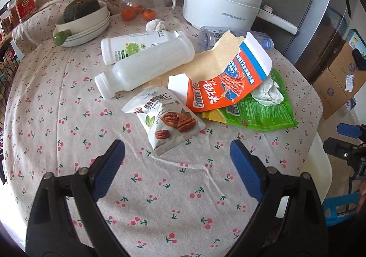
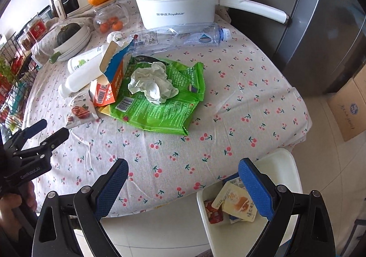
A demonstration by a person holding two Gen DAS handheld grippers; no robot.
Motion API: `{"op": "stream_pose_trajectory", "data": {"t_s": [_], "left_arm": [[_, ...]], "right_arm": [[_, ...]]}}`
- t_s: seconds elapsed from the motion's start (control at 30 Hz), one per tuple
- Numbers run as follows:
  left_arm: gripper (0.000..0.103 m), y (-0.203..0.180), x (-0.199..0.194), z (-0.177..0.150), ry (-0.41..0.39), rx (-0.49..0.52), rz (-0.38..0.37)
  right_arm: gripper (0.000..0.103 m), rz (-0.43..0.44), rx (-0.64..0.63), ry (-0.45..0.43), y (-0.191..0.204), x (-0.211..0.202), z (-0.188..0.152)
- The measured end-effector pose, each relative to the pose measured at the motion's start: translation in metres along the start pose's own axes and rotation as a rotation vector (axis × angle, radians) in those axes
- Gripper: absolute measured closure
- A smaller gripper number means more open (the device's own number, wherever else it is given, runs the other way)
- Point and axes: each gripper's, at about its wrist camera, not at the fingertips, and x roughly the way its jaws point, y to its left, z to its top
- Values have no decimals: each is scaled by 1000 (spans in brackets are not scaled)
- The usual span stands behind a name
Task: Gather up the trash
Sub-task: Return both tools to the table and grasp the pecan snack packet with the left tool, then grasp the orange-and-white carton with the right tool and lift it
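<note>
1. Both blue-padded grippers stand spread wide with nothing between the fingers: the left gripper (image 1: 177, 156) tilts down over the cherry-print tablecloth (image 1: 68, 119), the right gripper (image 2: 183, 174) over the table edge and a white bin (image 2: 283, 160).
2. Just ahead of the left gripper lies a flat, glossy pecan packet (image 1: 163, 119), long axis pointing diagonally away-left.
3. Beyond it a frosted plastic bottle (image 1: 146, 66) lies on its side, neck toward the near left.
4. A crumpled tissue (image 2: 152, 84) sits on a crinkled green wrapper (image 2: 160, 105).
</note>
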Motion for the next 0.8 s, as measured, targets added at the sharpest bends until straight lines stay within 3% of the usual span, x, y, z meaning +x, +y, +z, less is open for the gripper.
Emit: {"op": "stream_pose_trajectory", "data": {"t_s": [0.17,0.27,0.3,0.43,0.5,0.57,0.8], "left_arm": [[22,17,28,9,33,-191,-18],[40,19,40,10,47,-262,-27],[54,18,44,10,57,-272,-28],[76,12,43,9,34,-255,-13],[82,12,39,8,34,-246,-15],[97,14,34,7,38,-238,-30],[99,26,-8,3,-3,-211,-62]], "right_arm": [[5,18,24,12,2,5,3],[5,24,32,14,1,6,5],[5,23,35,13,1,7,5],[5,16,40,7,-4,8,6],[5,35,33,-17,-5,7,8],[5,54,17,-40,-3,6,9],[9,153,-14,-98,18,7,17]]}}
